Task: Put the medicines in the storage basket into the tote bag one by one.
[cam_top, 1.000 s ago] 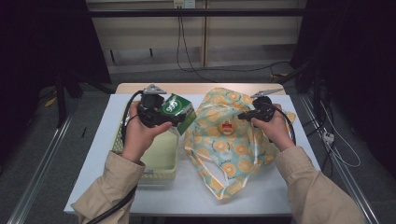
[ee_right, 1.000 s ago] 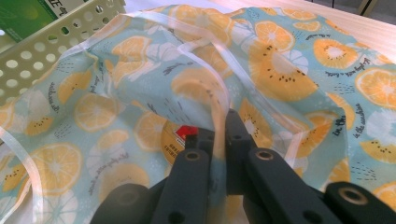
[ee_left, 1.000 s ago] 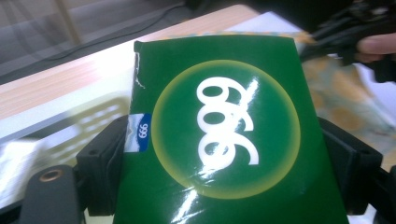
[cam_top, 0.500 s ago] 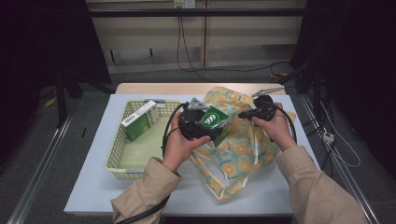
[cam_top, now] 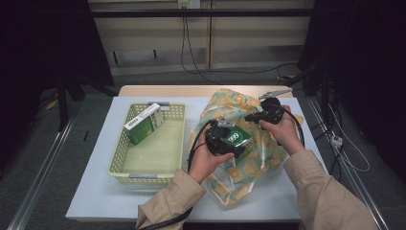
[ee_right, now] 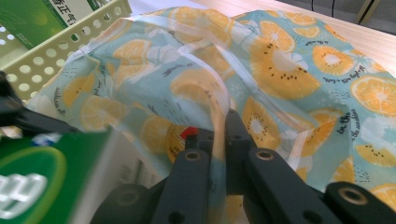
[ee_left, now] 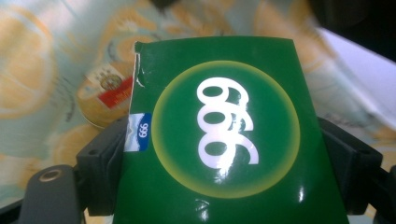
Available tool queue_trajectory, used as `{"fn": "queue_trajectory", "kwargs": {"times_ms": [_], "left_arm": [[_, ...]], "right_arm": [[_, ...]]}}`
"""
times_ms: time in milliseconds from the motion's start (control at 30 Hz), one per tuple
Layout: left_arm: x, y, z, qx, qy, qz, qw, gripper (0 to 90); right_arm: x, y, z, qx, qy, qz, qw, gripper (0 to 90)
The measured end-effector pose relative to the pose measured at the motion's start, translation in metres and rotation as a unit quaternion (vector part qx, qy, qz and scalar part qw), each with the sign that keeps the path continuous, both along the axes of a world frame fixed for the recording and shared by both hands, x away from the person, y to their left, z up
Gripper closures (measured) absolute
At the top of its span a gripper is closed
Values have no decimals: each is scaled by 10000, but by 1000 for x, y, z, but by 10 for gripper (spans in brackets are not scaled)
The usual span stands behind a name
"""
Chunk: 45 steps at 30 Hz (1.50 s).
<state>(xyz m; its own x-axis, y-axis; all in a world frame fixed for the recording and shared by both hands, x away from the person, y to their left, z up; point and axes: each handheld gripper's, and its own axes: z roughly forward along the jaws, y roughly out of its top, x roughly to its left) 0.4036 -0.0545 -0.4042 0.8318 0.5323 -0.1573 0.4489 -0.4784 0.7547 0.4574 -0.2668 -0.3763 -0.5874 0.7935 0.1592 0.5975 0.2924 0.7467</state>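
High view: the left tool point(cam_top: 234, 140) clamps a green "999" box point(cam_top: 238, 139) over the fruit-print bag point(cam_top: 249, 165), having crossed from above the yellow basket point(cam_top: 119, 163), where a second green box point(cam_top: 142, 123) leans; bare surface point(cam_top: 95, 201) lies around.

Left gripper view: the jaws flank the box point(ee_left: 224, 140).

Right gripper view: the right tool point(ee_right: 219, 140) pinches the bag's clear rim point(ee_right: 205, 60).

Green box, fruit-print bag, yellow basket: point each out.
green box point(ee_left: 224, 135), left gripper view, on its round printed logo.
fruit-print bag point(ee_right: 289, 65), right gripper view, on an orange-slice print of its upper side.
yellow basket point(cam_top: 146, 175), high view, on its near rim.
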Motion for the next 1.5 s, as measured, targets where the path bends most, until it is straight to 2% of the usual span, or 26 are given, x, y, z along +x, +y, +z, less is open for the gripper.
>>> {"fn": "queue_trajectory", "kwargs": {"times_ms": [133,300,467,600,833,967,1200,1400,1433,1500], "left_arm": [[1,-9,-12,19,-1,-48,10000,171],[6,-18,-14,83,-98,2,9999,170],[17,-21,-15,113,-162,139,9997,170],[27,-21,-15,217,-195,265,9992,170],[45,-23,-17,153,-225,461,9986,170],[53,-26,-18,163,-307,533,9980,170],[72,-31,-19,167,-317,703,9969,169],[87,-35,-20,165,-386,820,9958,169],[89,-36,-20,211,-413,812,9956,169],[93,-38,-20,173,-502,857,9949,168]], "right_arm": [[-1,-1,3,0,-27,-13,10000,887],[-2,-2,5,12,-36,-14,10000,887],[-3,-2,7,-9,-62,1,10000,887],[-3,-3,9,7,-54,-2,10000,887],[-3,-6,11,38,-78,-9,10000,887],[-3,-6,13,56,-70,9,10000,887],[-2,-7,12,88,-45,2,10000,888],[-1,-9,11,91,-19,1,10000,888],[-1,-9,11,102,-13,4,9999,888],[-1,-10,11,98,-9,-4,10000,888]]}}
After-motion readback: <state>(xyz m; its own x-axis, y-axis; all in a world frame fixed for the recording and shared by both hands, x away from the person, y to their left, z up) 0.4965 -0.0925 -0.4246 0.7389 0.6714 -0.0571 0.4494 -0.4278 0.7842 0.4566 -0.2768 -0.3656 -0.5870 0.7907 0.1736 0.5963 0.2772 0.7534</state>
